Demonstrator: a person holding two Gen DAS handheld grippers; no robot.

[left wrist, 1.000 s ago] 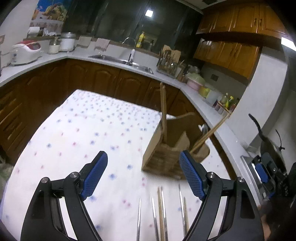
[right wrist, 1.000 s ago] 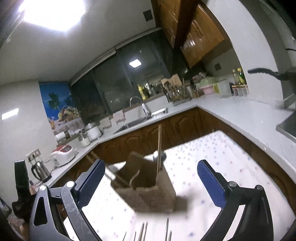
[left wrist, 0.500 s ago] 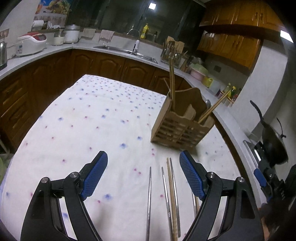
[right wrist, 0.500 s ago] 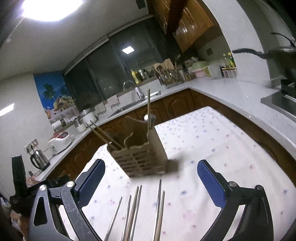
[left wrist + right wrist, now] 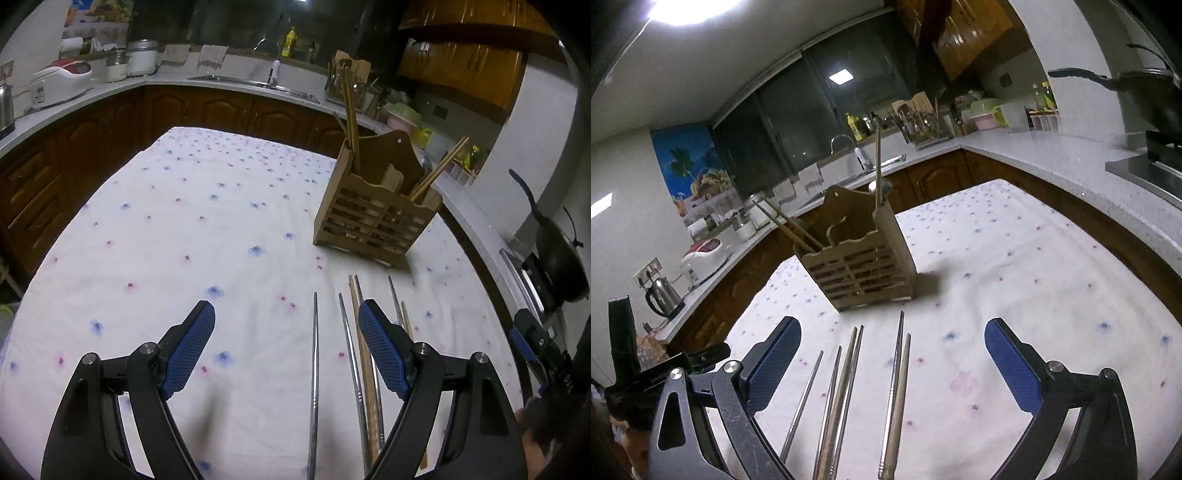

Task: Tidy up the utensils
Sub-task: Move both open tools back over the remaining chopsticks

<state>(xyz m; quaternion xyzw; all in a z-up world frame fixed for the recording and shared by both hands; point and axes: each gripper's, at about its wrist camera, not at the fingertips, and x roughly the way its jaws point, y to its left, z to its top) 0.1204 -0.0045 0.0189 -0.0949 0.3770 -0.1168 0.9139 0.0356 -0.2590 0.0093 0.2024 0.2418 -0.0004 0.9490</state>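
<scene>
- left tool (image 5: 286, 328): jaws spread, empty, above the counter (image 5: 147, 240).
- right tool (image 5: 892, 345): jaws spread, empty.
- loose chopsticks (image 5: 846, 384): flat near the counter's near edge.
- wooden holder (image 5: 857, 258): upright beyond them, toward the far edge.

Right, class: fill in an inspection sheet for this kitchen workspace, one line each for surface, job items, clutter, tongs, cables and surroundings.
Surface: table under a white cloth with small blue and pink flowers.
Job items: wooden utensil holder upright on the cloth, chopsticks already standing in it; loose chopsticks, metal and wooden, lying side by side in front of it.
Clutter: nothing seen on the cloth.
Tongs: left tongs open, empty, above the cloth; right tongs open, empty, over the loose chopsticks.
Cables: nothing seen.
Surroundings: sink, rice cooker, kettle, black pan, wooden cabinets.
</scene>
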